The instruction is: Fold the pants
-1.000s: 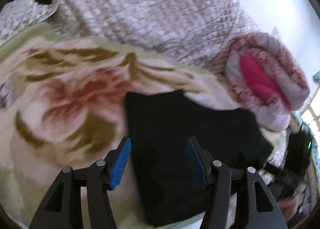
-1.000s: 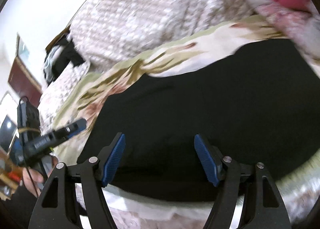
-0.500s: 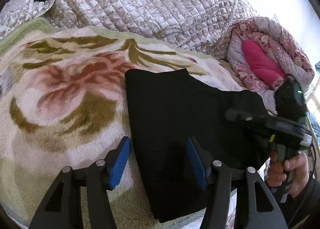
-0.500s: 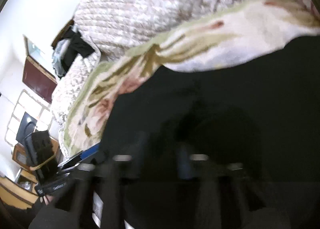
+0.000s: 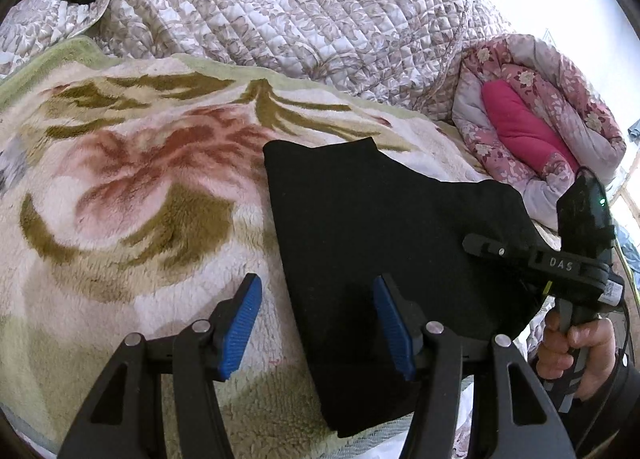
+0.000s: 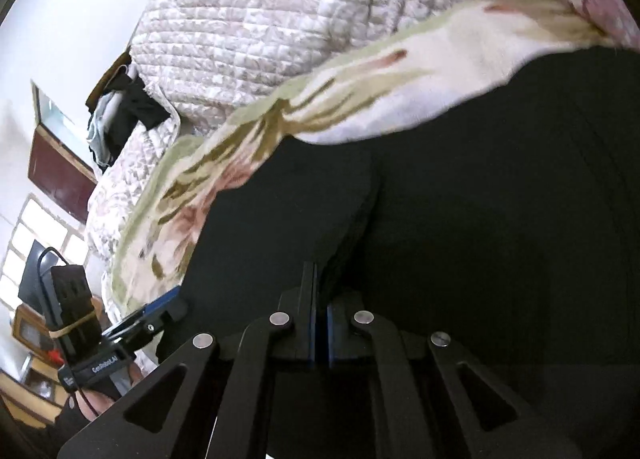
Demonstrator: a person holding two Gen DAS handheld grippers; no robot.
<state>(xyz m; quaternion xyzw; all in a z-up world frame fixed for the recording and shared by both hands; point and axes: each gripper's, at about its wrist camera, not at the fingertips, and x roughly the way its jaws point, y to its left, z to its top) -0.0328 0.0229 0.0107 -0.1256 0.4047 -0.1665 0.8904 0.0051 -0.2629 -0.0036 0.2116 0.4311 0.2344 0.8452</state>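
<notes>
Pants [image 5: 384, 243], black, lying partly folded on floral blanket [image 5: 132, 195], just in front of pink rolled quilt [image 5: 532, 131]. Right gripper [image 6: 319, 335]: fingers pressed together, pinching a raised fold of the black cloth, judging by the ridge running up from the tips. Left gripper [image 5: 316, 327]: fingers spread wide, hovering over the pants' near-left edge, holding nothing. Risks from here: thin pinch slipping off if pulled sharply; lifting only the top layer and skewing the fold; plush blanket dragging the lower layer; unanchored left edge sliding along.
</notes>
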